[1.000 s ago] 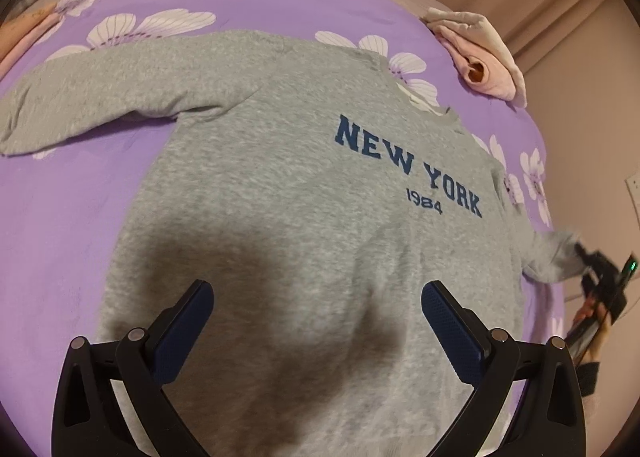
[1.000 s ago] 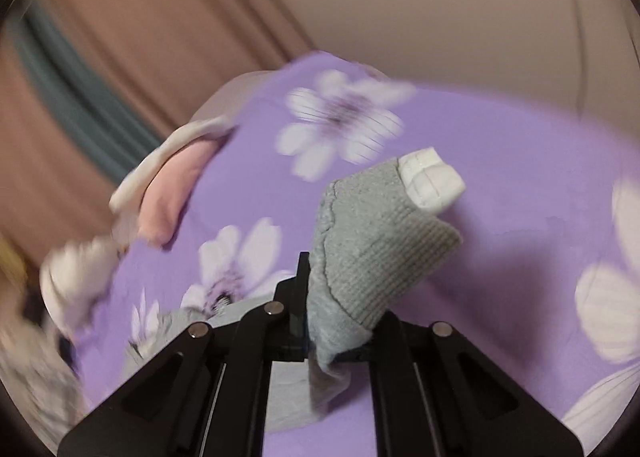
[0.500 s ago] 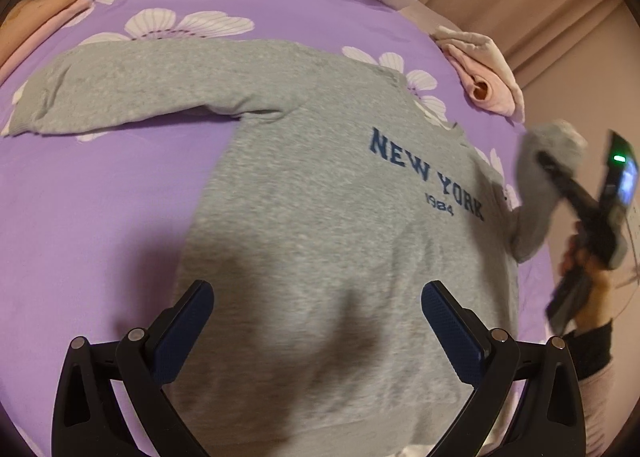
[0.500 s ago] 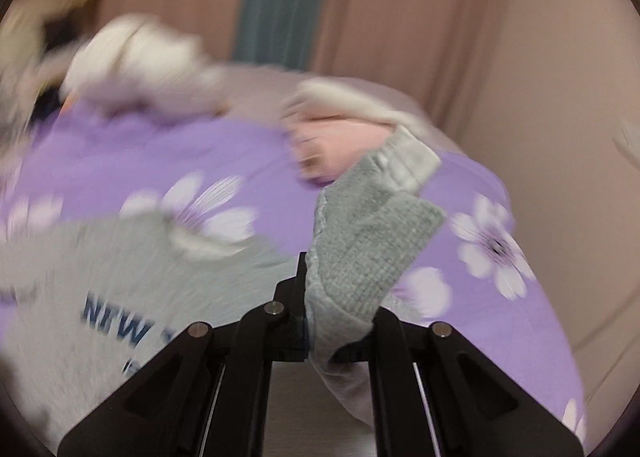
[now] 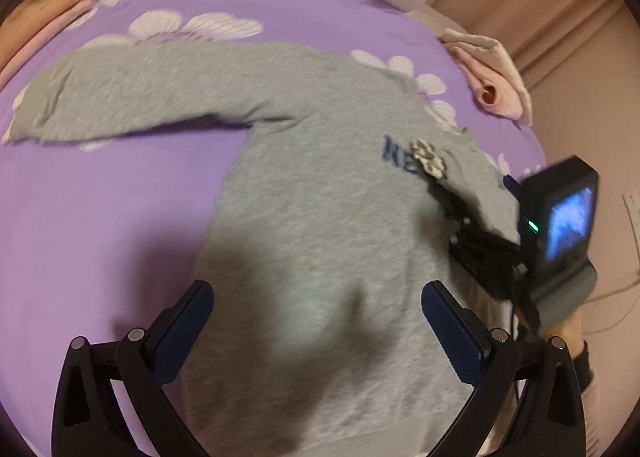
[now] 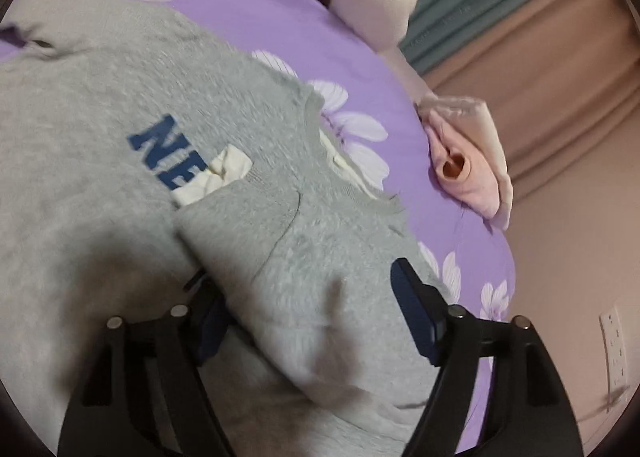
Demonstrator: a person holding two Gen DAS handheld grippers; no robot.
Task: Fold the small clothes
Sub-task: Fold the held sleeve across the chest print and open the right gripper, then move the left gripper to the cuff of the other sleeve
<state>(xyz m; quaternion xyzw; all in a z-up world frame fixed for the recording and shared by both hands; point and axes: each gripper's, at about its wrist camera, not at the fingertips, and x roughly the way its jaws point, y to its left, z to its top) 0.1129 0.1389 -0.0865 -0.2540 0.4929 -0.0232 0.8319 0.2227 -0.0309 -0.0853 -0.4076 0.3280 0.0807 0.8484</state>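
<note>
In your left wrist view, the grey sweatshirt (image 5: 320, 217) is lying front-up on the purple flowered bedspread (image 5: 120, 217). One sleeve (image 5: 132, 93) is stretching out flat to the left, while the other sleeve (image 5: 468, 177) is lying folded in over the chest, its white cuff (image 5: 429, 157) covering most of the blue lettering (image 5: 394, 157). Your left gripper (image 5: 318, 329) is hovering over the lower body of the shirt with its jaws standing wide apart and nothing between them. Your right gripper (image 5: 472, 233) is sitting low at the folded sleeve, blurred, so its fingers are hard to make out here.

In your right wrist view, your right gripper (image 6: 308, 321) has just been opening; its jaws are standing apart with the folded sleeve (image 6: 312, 257) lying between them, seemingly loose and no longer pinched. The cuff (image 6: 214, 177) is resting on the "NE" of the print (image 6: 166, 149). A rolled pink garment (image 6: 464, 173) is lying near the bedspread's (image 6: 260, 9) edge.
</note>
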